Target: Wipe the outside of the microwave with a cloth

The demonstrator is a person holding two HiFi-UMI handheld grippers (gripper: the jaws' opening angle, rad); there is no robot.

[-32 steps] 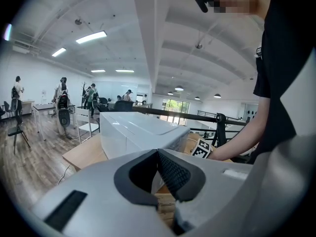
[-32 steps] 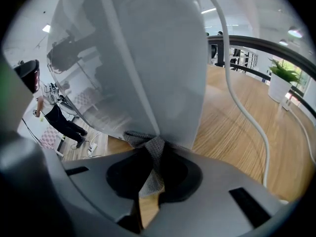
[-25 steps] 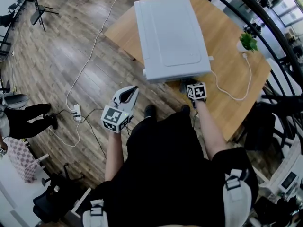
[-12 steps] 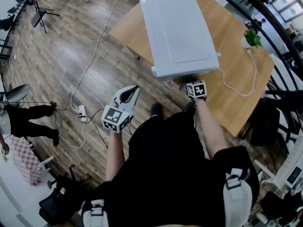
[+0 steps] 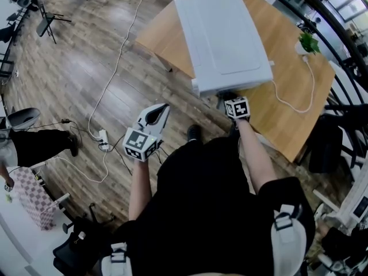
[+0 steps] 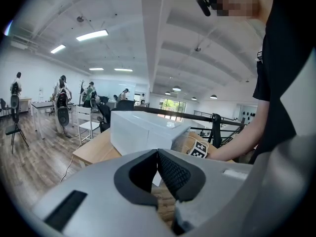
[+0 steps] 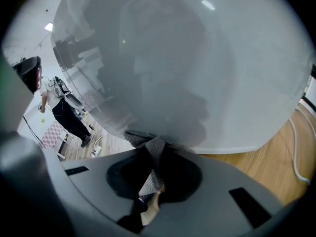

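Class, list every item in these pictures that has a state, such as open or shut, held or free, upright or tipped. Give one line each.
Left tongs: shut, empty, held off to the side of the table.
Right tongs: shut on the cloth.
Cloth: pinched, touching the microwave's near face.
Microwave: closed, standing on the table.
Plant: upright at the table's corner.
Cable: lying loose on the table.

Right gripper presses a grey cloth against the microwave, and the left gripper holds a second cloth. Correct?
No. The left gripper holds nothing: the left gripper view shows its jaws shut and empty. The right gripper does press a grey cloth against the microwave.
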